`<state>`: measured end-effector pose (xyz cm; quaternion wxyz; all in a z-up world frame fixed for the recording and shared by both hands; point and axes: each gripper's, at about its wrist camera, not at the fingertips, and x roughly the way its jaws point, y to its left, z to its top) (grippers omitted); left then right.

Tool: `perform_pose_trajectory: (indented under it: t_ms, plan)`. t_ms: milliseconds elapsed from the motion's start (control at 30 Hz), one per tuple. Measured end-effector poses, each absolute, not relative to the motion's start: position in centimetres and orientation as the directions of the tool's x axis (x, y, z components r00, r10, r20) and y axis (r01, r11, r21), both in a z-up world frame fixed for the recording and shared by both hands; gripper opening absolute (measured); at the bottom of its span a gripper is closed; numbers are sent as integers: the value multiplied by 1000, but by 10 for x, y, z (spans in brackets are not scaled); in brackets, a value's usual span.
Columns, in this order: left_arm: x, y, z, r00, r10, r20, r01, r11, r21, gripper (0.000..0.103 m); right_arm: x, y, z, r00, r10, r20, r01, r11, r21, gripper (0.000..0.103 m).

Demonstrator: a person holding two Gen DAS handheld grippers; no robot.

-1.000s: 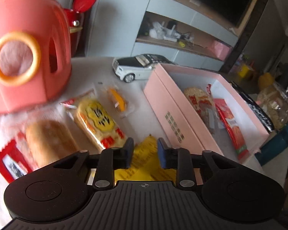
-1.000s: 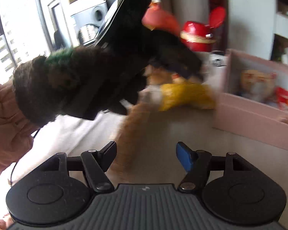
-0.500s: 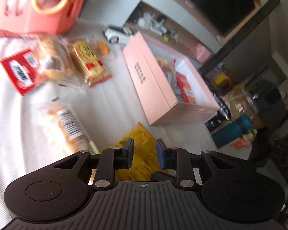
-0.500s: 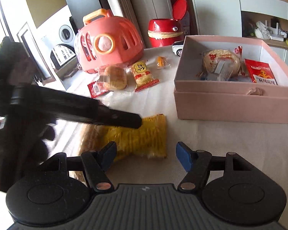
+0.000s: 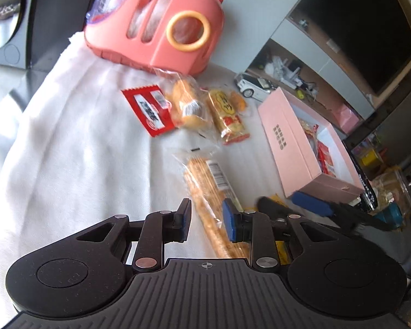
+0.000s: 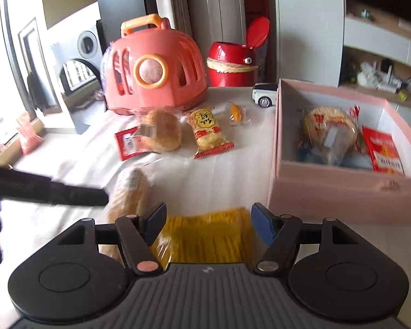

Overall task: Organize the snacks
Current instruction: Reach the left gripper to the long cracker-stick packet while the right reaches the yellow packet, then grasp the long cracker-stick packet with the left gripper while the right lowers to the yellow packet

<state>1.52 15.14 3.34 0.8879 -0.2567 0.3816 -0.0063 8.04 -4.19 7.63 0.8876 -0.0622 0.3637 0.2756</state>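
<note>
Left tongs (image 5: pixel 207 220): the jaws stand a little apart over the long stick snack (image 5: pixel 208 181); the pads do not press on it.
Right tongs (image 6: pixel 207 223): spread wide, with the yellow snack bag (image 6: pixel 208 235) lying between the jaws; nothing is pinched.
Long stick snack: flat on the white cloth (image 5: pixel 68 148) that covers the tabletop, just beside the yellow bag.
Pink box (image 6: pixel 328 178): open, on the right, with a round cracker pack (image 6: pixel 328 131) and a red packet (image 6: pixel 383 150) inside.
Other snacks: a bun in clear wrap (image 6: pixel 161 130), a red flat packet (image 6: pixel 127 142), a yellow rice cracker pack (image 6: pixel 208 131) and a small orange sweet (image 6: pixel 237 112) lie in a row farther back on the cloth.
Toys: a pink carrier (image 6: pixel 153 68) and a white toy car (image 6: pixel 264 94) stand behind the snacks.
</note>
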Motion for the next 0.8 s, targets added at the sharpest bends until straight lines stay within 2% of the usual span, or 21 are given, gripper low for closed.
perform_pose_trajectory:
  t_ms: [67, 233, 367, 500, 600, 700, 800]
  plan:
    - [17, 148, 31, 711, -214, -669, -175, 869, -464, 29, 80, -37, 70, 563, 430, -706, -547, 834, 71, 69]
    - [26, 135, 30, 708, -213, -673, -149, 887, -437, 34, 58, -55, 71, 565, 443, -697, -605, 796, 16, 70]
    - [34, 122, 29, 700, -201, -685, -122, 912, -392, 38, 49, -85, 72, 551, 439, -710, -611, 792, 16, 77]
    - [38, 108, 31, 701, -176, -691, -78, 944, -320, 39, 45, -114, 74, 565, 417, -712, -599, 800, -7, 78]
    - [37, 103, 31, 699, -161, -697, -56, 959, -278, 39, 41, -125, 77, 622, 361, -695, -570, 817, -86, 79]
    - [36, 104, 32, 685, -186, -705, -48, 953, -298, 39, 37, -132, 77, 678, 294, -673, -530, 830, -172, 79]
    - [36, 100, 32, 677, -200, -708, -36, 952, -303, 39, 37, -144, 80, 684, 292, -668, -504, 852, -144, 79]
